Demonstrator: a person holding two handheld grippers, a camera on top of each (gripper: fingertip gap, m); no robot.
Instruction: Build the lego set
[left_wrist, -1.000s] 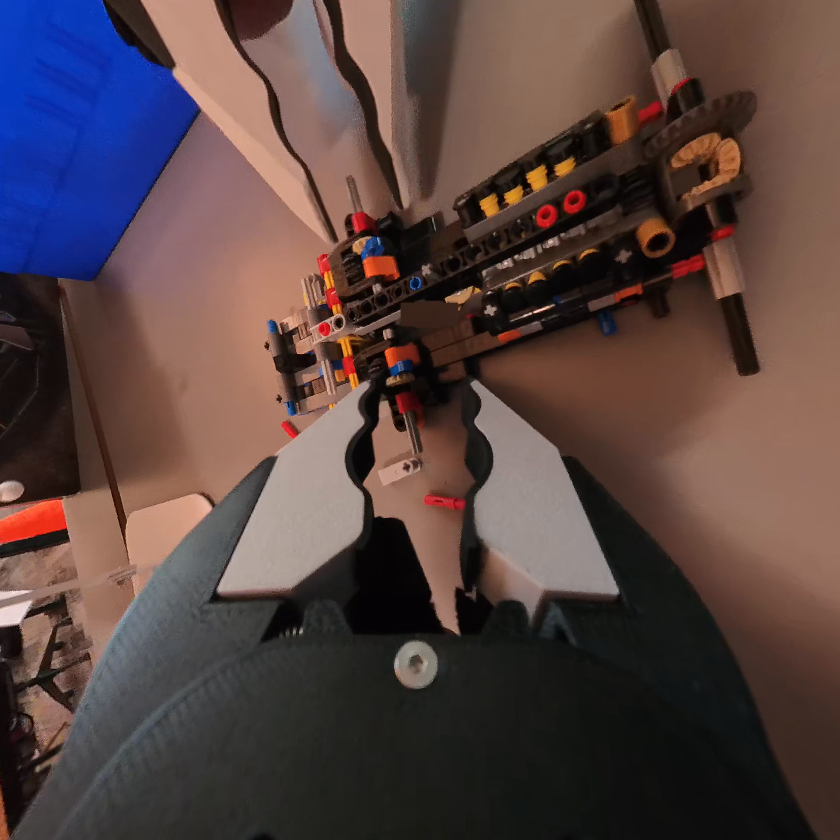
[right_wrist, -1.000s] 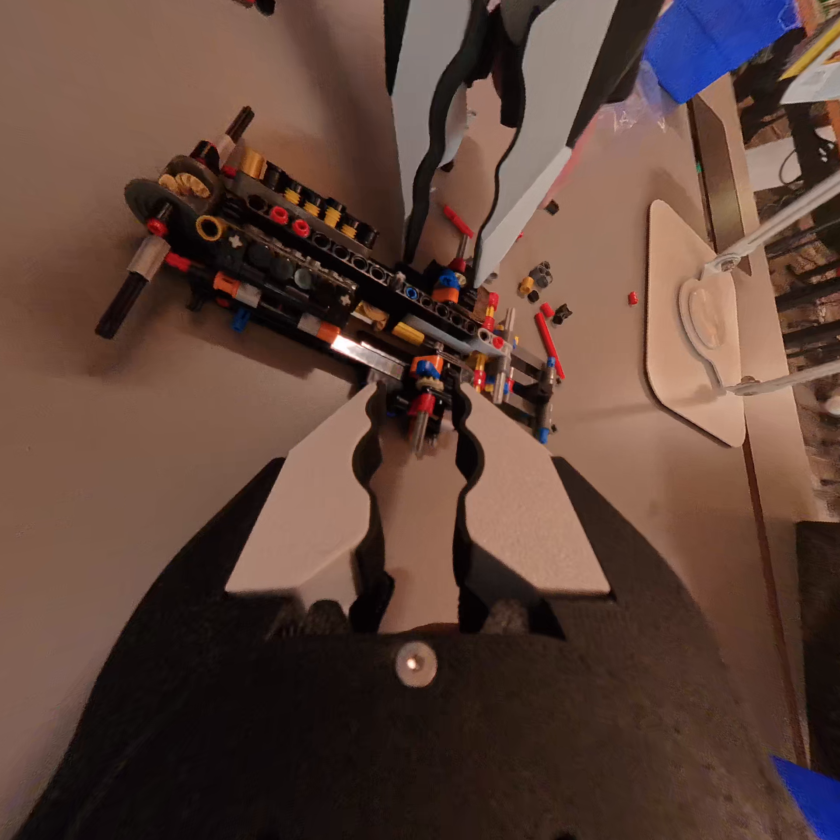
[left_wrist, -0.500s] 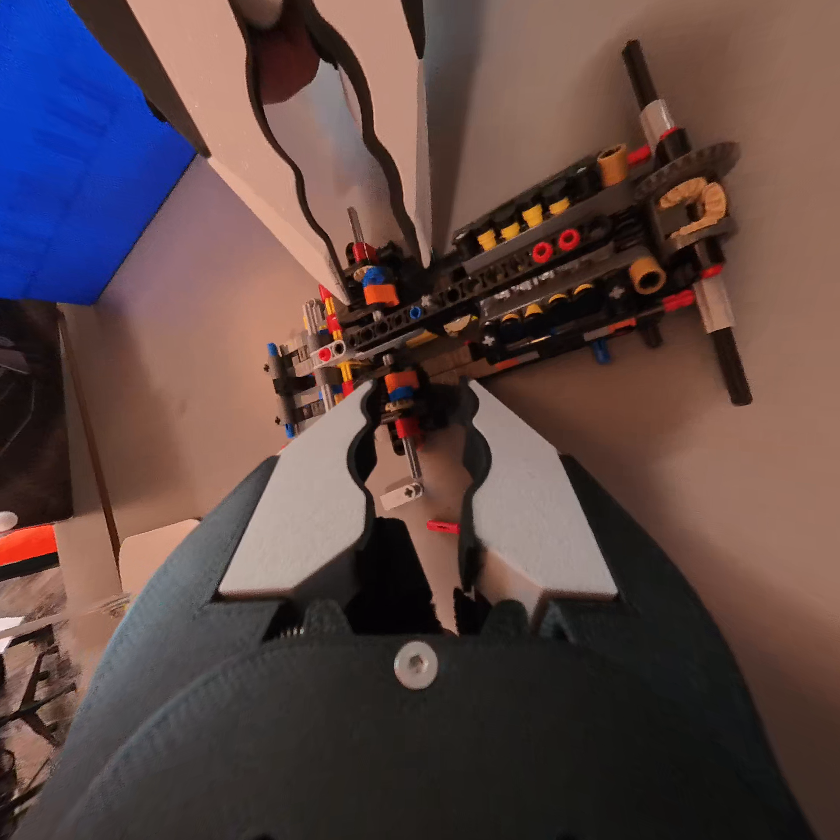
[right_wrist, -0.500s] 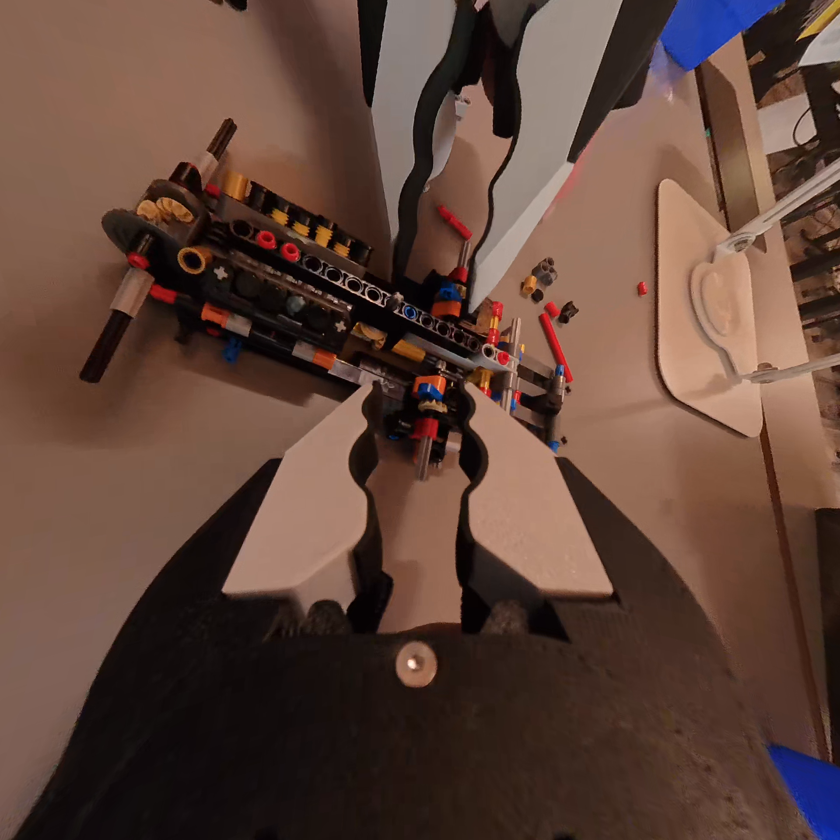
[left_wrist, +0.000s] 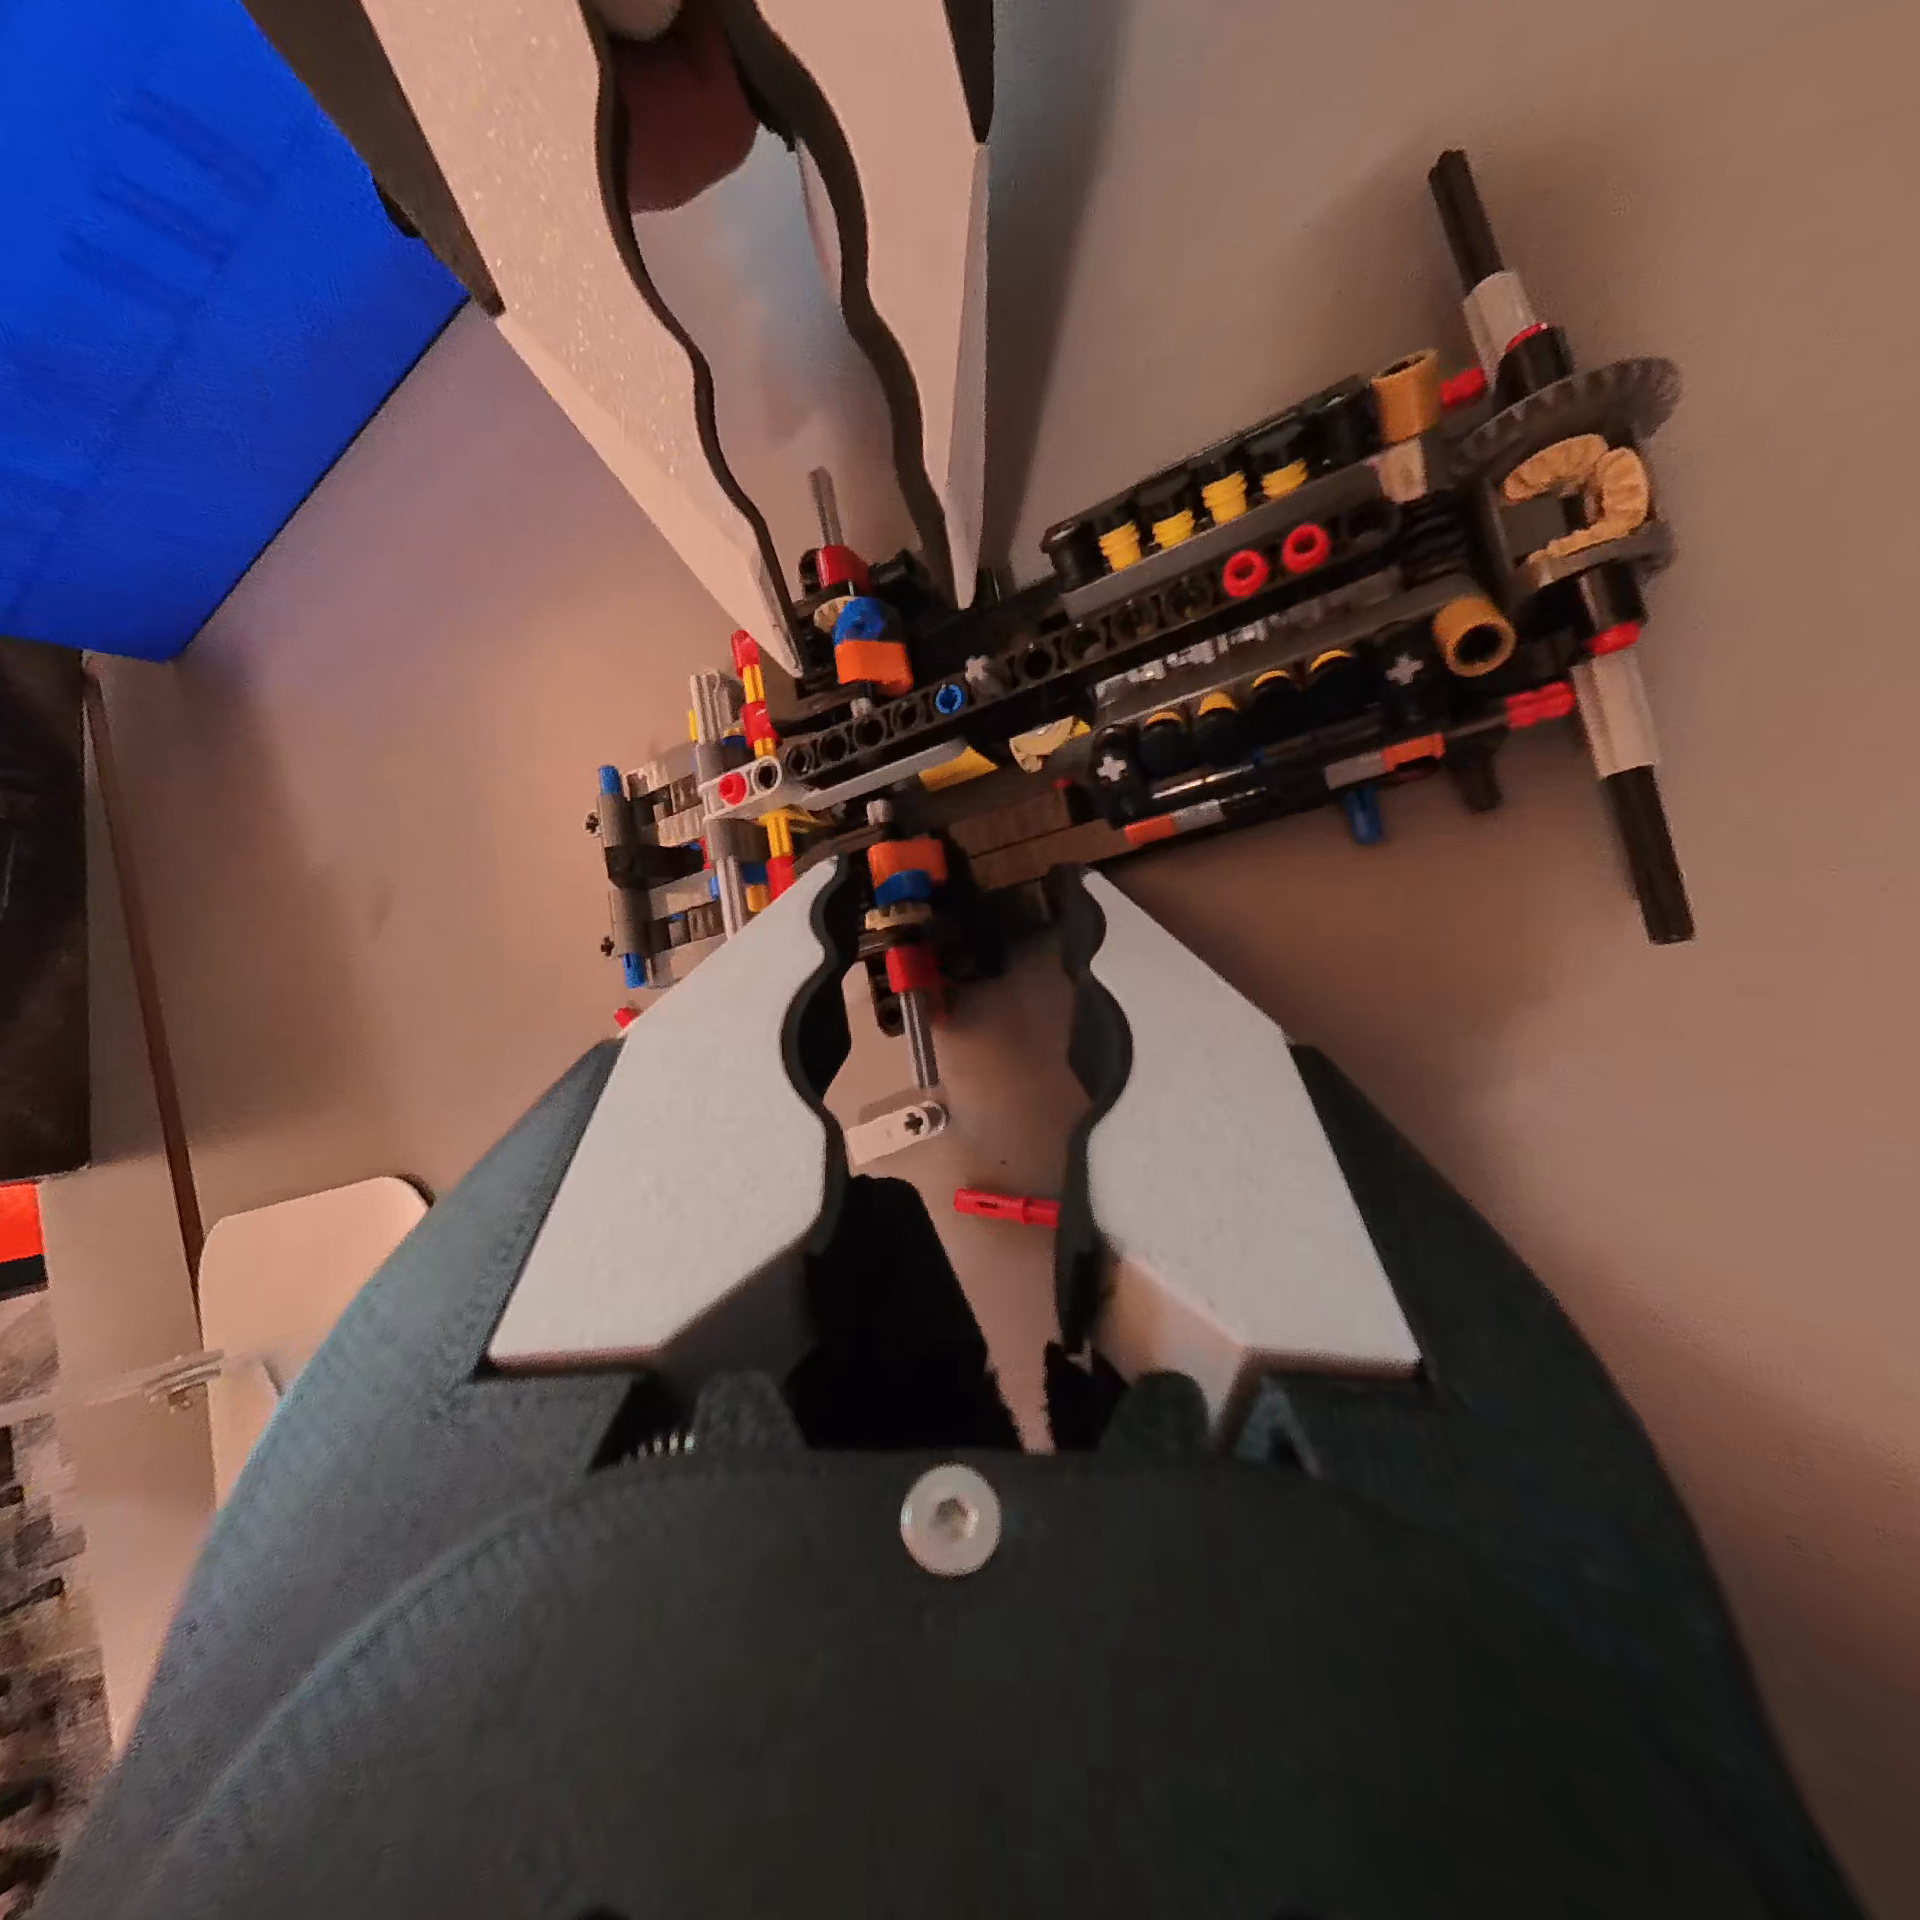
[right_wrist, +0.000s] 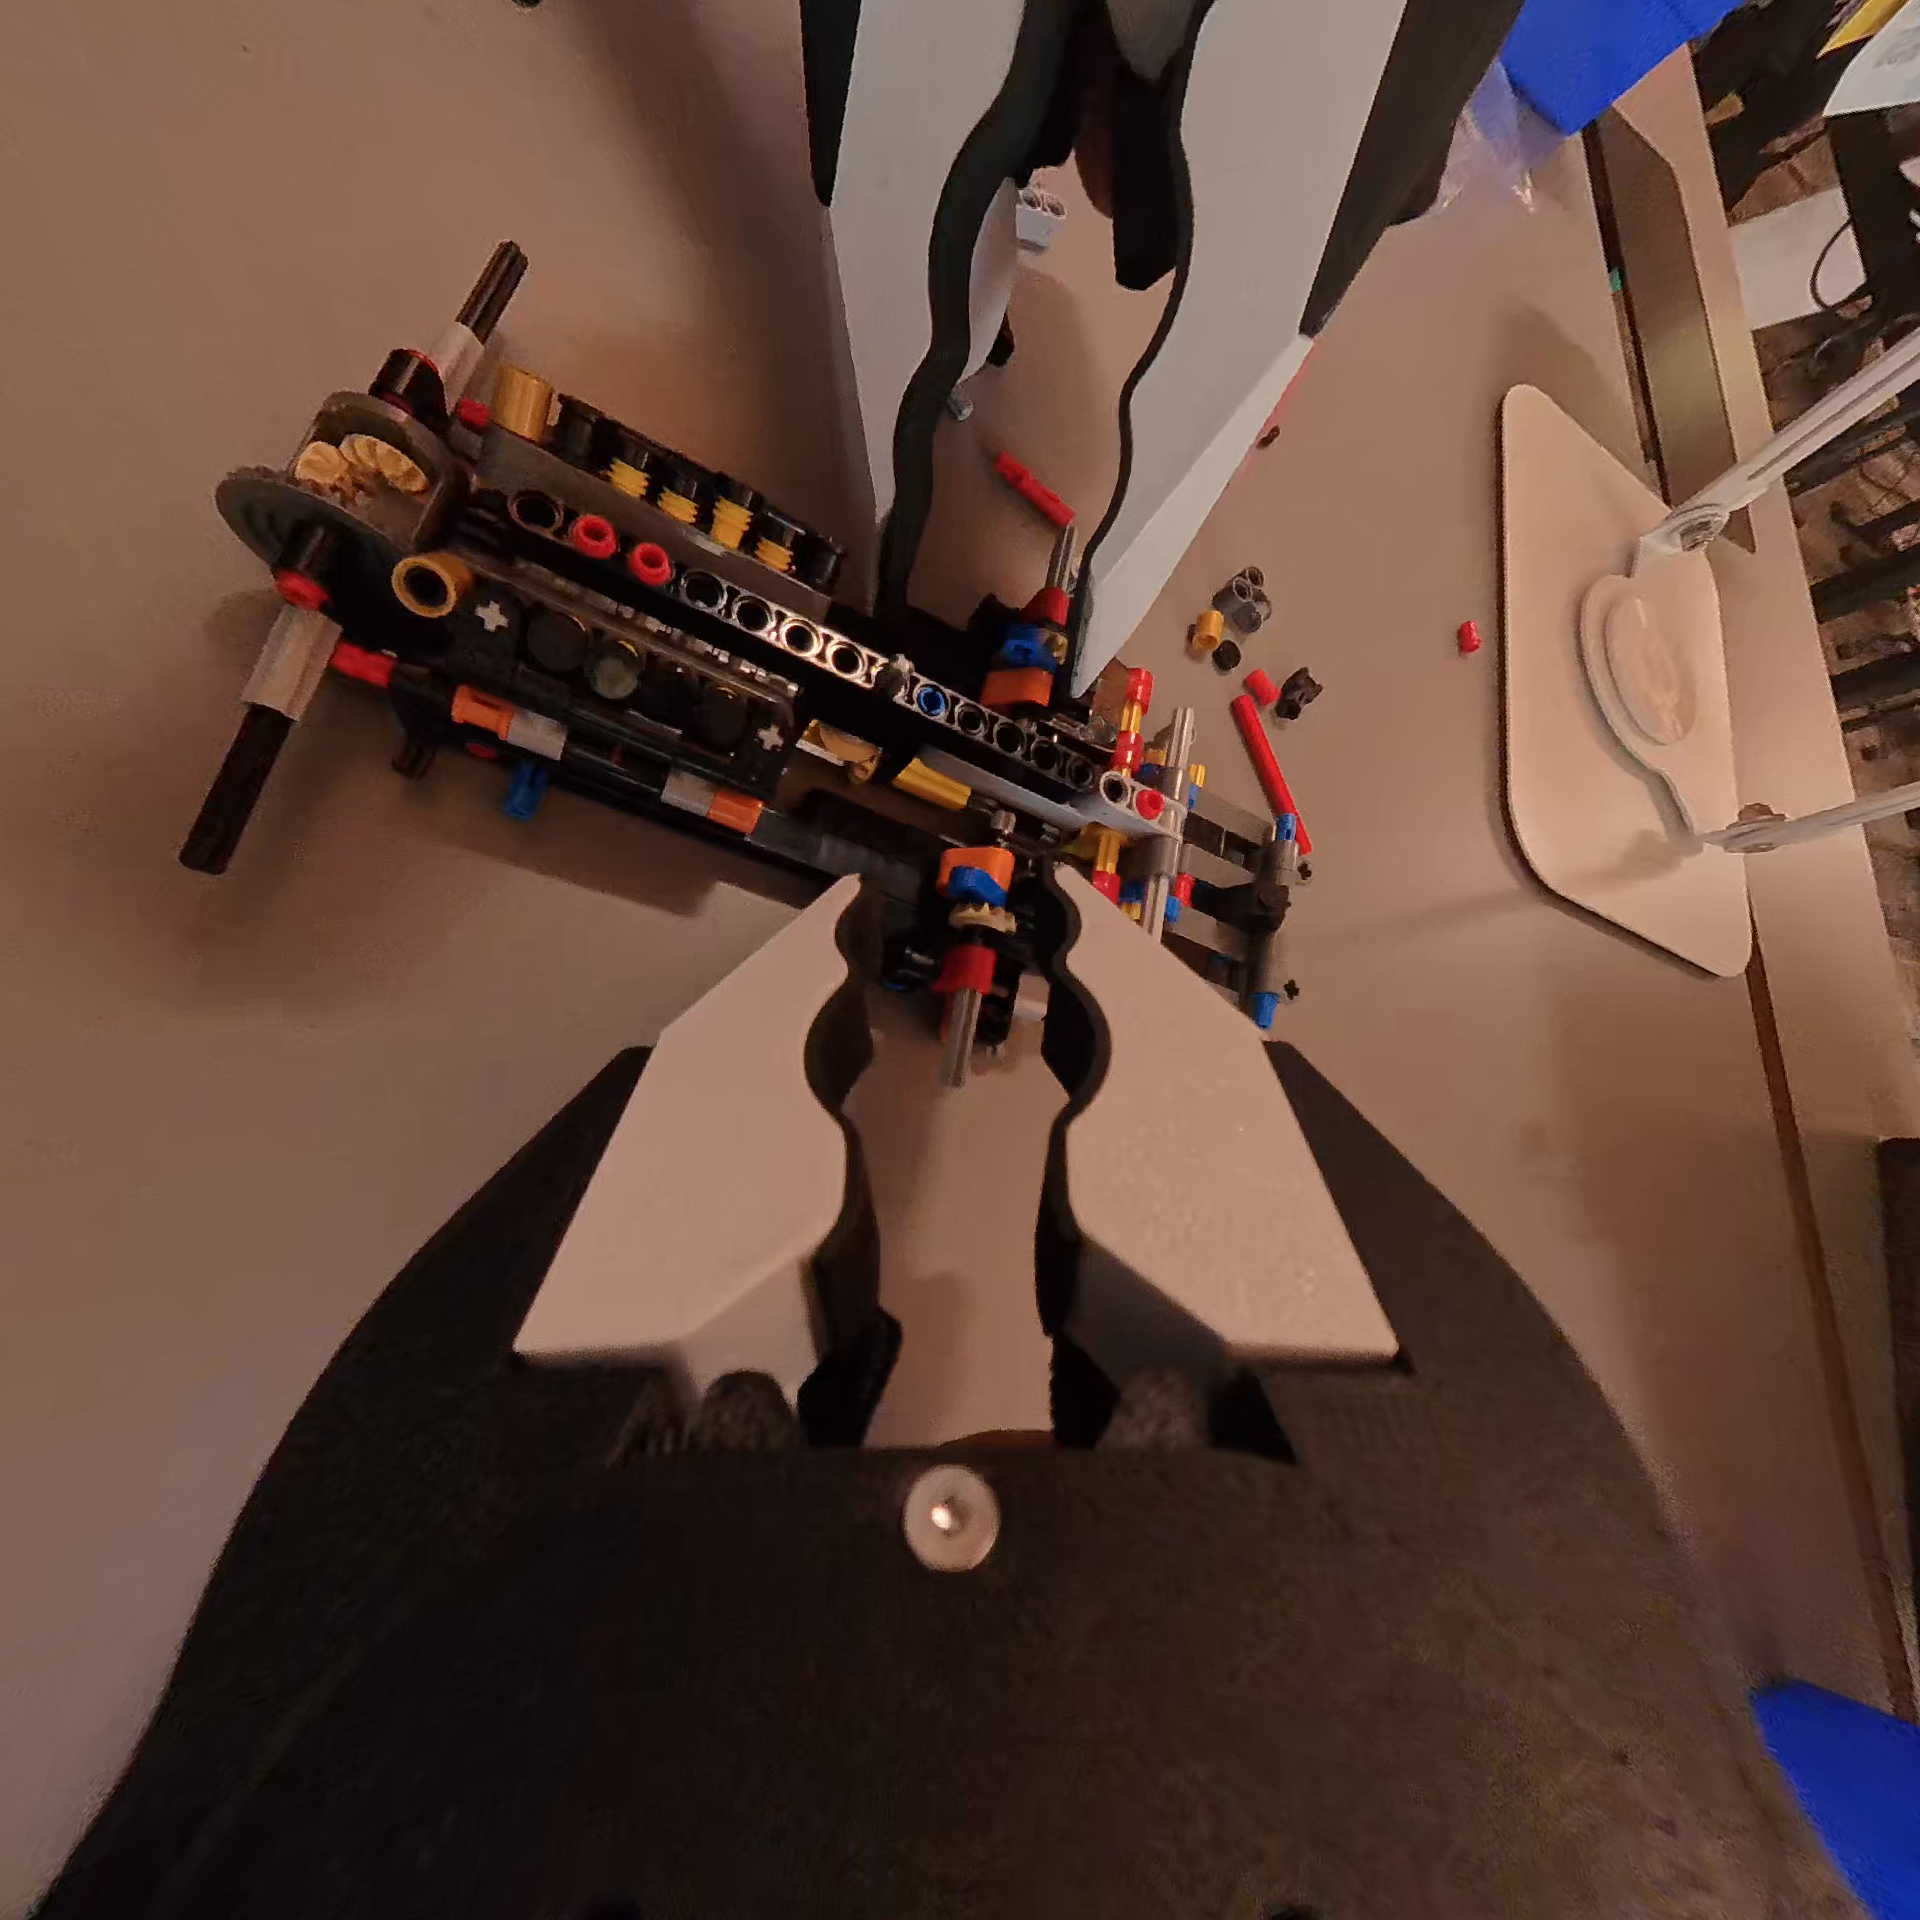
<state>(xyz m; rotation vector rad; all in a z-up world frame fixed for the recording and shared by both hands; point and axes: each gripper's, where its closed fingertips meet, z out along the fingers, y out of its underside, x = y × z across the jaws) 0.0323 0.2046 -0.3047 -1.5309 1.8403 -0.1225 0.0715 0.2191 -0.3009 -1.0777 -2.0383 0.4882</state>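
Note:
The long Lego Technic chassis (left_wrist: 1195, 665) lies on the tan table, with a gear and black axle at one end; it also shows in the right wrist view (right_wrist: 727, 665). A short grey axle stub with orange, blue and red bushes sticks out of each side. My left gripper (left_wrist: 951, 883) is open, its jaws on either side of the near stub (left_wrist: 909, 935). My right gripper (right_wrist: 954, 883) is open around the opposite stub (right_wrist: 971, 935). Each gripper shows across the chassis in the other's view, the right one (left_wrist: 873, 623) and the left one (right_wrist: 987, 644).
A white connector (left_wrist: 894, 1127) and a red pin (left_wrist: 1003, 1205) lie between my left fingers. Loose small parts (right_wrist: 1247, 644) and a red axle (right_wrist: 1262, 758) lie right of the chassis. A white stand base (right_wrist: 1621, 675) sits by the table edge. A blue bin (left_wrist: 177, 312) stands at the upper left. About 5 cm separates my left fingertips from my right. The red pin (left_wrist: 1003, 1205) sits 6 cm or so from the ends of my left fingers. The right camera catches it too, in the right wrist view (right_wrist: 1031, 480).
My right gripper has moved in closer to the chassis, its jaws now around the far stub. My left gripper has crept slightly forward. The chassis has stayed on the table.

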